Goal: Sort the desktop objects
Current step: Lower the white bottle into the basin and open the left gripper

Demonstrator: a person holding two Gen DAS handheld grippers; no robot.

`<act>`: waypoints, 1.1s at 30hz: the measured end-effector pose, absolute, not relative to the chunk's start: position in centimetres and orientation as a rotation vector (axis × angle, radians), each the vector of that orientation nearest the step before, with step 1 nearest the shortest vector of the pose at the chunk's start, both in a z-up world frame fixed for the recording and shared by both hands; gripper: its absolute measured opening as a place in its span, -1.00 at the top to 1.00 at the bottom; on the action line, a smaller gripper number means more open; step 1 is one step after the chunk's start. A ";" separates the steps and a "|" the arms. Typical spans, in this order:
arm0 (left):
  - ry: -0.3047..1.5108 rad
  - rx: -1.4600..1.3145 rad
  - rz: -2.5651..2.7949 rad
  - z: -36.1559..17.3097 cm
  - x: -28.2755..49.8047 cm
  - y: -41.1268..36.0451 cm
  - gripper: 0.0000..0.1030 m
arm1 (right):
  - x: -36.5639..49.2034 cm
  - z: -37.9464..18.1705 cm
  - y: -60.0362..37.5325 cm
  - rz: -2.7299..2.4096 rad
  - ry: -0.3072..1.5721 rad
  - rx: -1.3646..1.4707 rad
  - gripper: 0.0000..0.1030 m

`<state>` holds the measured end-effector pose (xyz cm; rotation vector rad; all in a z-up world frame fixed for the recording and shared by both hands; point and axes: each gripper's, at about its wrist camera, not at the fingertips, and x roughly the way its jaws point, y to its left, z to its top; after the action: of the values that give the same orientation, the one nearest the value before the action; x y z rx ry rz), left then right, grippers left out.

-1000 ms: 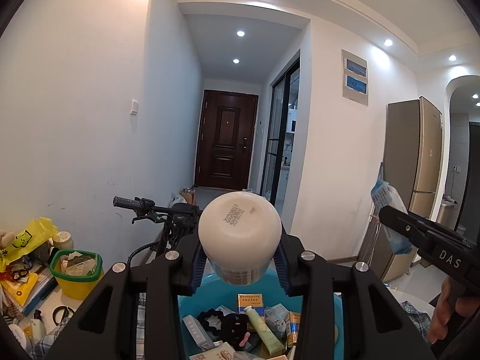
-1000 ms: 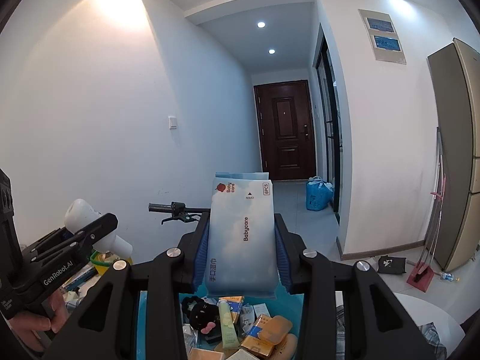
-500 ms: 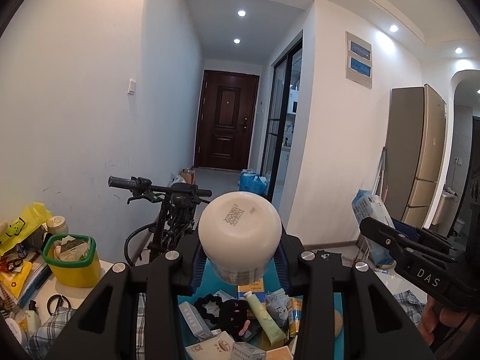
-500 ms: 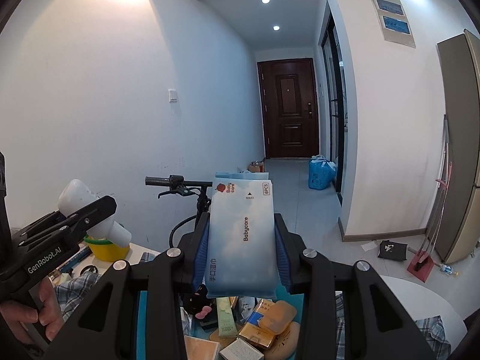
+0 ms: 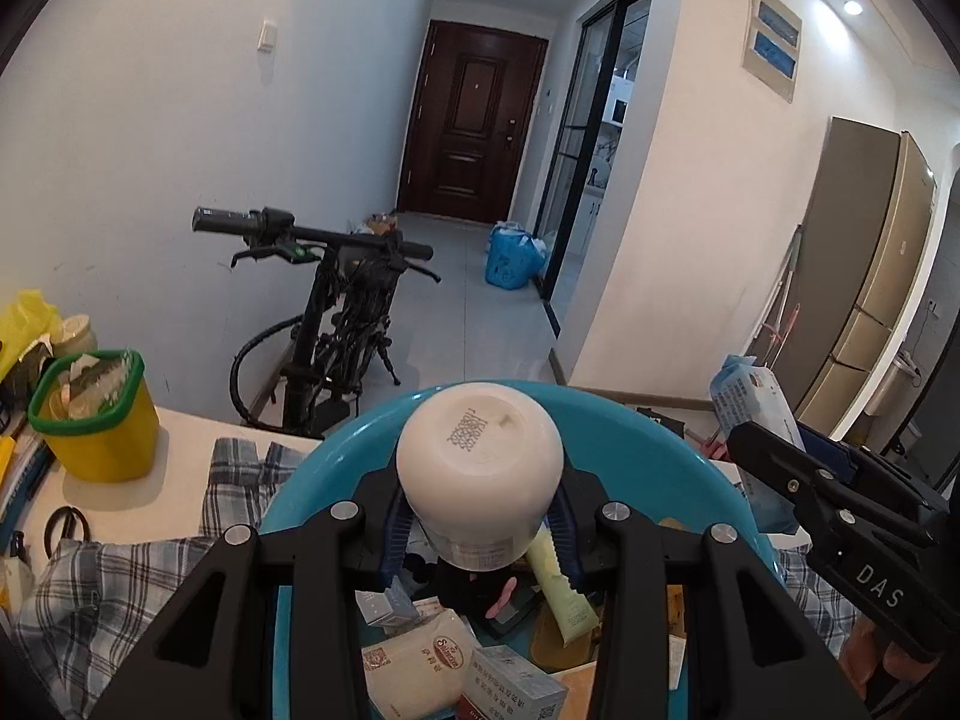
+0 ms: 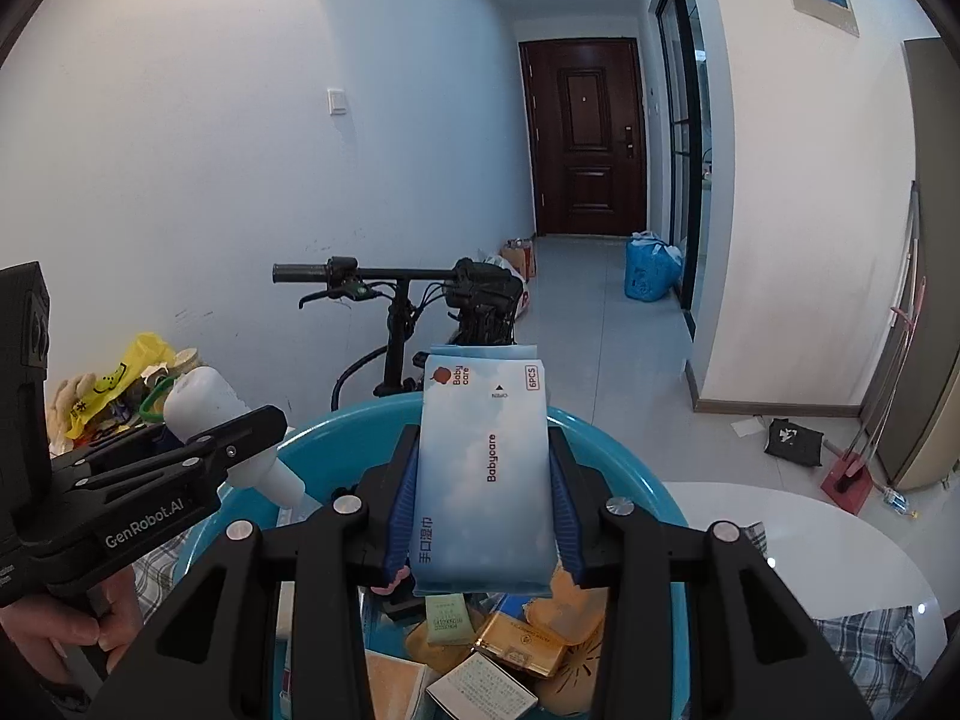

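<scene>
My left gripper (image 5: 480,531) is shut on a white bottle (image 5: 480,468), bottom end toward the camera, held above a blue basin (image 5: 636,438) full of small boxes, tubes and packets. My right gripper (image 6: 485,510) is shut on a light-blue Babycare wet-wipe pack (image 6: 485,468), also above the blue basin (image 6: 624,468). In the right wrist view the left gripper (image 6: 150,480) and its white bottle (image 6: 204,402) show at the left. In the left wrist view the right gripper (image 5: 840,516) and the wipe pack (image 5: 750,402) show at the right.
A yellow tub with a green rim (image 5: 96,414) stands on the white table at the left, with scissors (image 5: 63,531) and a plaid cloth (image 5: 102,588) nearby. A scooter (image 5: 336,312) leans by the wall beyond the table. A yellow bag and jars (image 6: 126,384) sit far left.
Both grippers have tilted downward and lowered over the basin, each still holding its object. More of the table and basin shows now.
</scene>
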<state>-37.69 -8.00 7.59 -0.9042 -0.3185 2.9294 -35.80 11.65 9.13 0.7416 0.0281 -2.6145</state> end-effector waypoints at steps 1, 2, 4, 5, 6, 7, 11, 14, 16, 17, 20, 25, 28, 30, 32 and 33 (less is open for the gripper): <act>-0.334 -0.929 2.916 7.2 -38.1 -8.1 0.20 | -36.0 8.8 11.5 -2.609 0.034 0.758 0.27; -0.338 -0.949 2.904 6.7 -38.3 -8.1 0.20 | -36.2 8.4 11.3 -2.608 0.046 0.777 0.27; -0.314 -0.990 2.882 6.0 -38.8 -7.8 0.20 | -36.7 7.8 10.9 -2.604 0.070 0.813 0.27; -0.298 -1.012 2.872 5.8 -39.1 -7.6 0.20 | -36.9 7.4 10.8 -2.592 0.068 0.830 0.27; -0.285 -1.035 2.857 5.4 -39.4 -7.4 0.20 | -37.2 7.1 10.7 -2.580 0.064 0.848 0.27; -0.278 -1.065 2.833 5.0 -39.7 -7.1 0.20 | -37.4 6.8 10.6 -2.572 0.066 0.864 0.27; -0.262 -1.136 2.813 3.9 -40.2 -6.6 0.20 | -38.0 5.9 10.3 -2.554 0.076 0.914 0.27; -0.281 -1.167 2.814 3.6 -40.3 -6.8 0.20 | -38.4 5.3 10.4 -2.536 0.071 0.958 0.27; -0.285 -1.194 2.820 3.4 -40.5 -7.1 0.20 | -39.0 4.5 10.4 -2.534 0.086 0.993 0.27; -0.293 -1.208 2.822 3.2 -40.6 -7.3 0.20 | -39.1 4.2 10.3 -2.530 0.089 1.014 0.27; -0.325 -1.259 2.830 2.8 -40.8 -7.9 0.20 | -39.7 3.4 10.5 -2.492 0.070 1.082 0.27; -0.344 -1.277 2.860 2.7 -41.0 -8.6 0.20 | -39.8 3.3 10.9 -2.495 0.058 1.095 0.27; -0.336 -1.289 2.870 2.6 -41.0 -8.7 0.20 | -39.6 3.4 10.7 -2.492 0.068 1.097 0.27; -0.330 -1.298 2.872 2.5 -41.1 -8.7 0.20 | -39.5 3.4 10.6 -2.488 0.073 1.094 0.27; -0.322 -1.305 2.873 2.4 -41.1 -8.7 0.20 | -39.5 3.4 10.3 -2.486 0.078 1.093 0.27; -0.315 -1.311 2.874 2.4 -41.1 -8.7 0.20 | -39.5 3.4 10.3 -2.483 0.081 1.093 0.27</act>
<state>-41.14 -8.70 2.36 -1.3110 -0.3153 2.8736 -39.47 10.29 3.43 1.0933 0.0805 -2.4831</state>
